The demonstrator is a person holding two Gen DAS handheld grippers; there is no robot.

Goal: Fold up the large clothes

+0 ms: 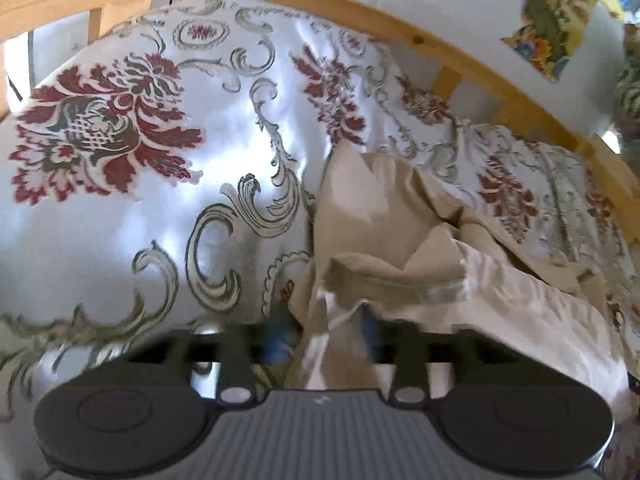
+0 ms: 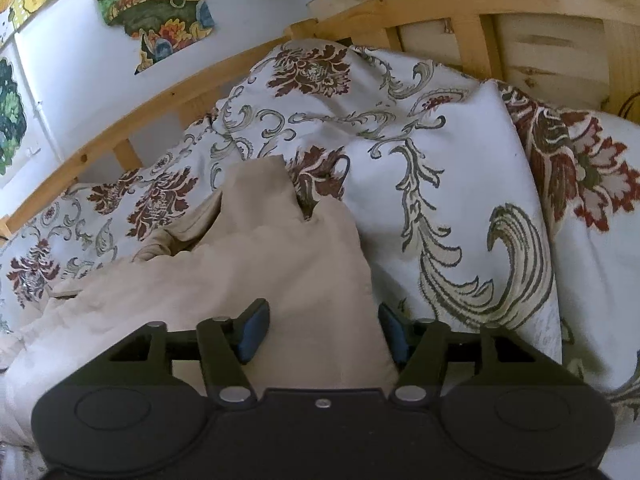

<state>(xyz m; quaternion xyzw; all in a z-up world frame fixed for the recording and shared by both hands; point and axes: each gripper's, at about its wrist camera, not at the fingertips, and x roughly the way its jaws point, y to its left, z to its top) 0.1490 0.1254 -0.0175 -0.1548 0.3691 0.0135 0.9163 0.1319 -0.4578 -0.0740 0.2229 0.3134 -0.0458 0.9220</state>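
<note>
beige garment (image 2: 280, 264) fills right hand-held gripper (image 2: 324, 334), grip unclear; left hand-held gripper (image 1: 324, 344) blurred, grip unclear.

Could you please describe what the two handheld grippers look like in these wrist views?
Both are black, with two round caps flanking a centre plate and silver pivot screws on angular finger arms. The left gripper has a grey ribbed plate bearing a small white mark; its blue pads are blurred. The right gripper has a black plate and clear blue pads.
</note>
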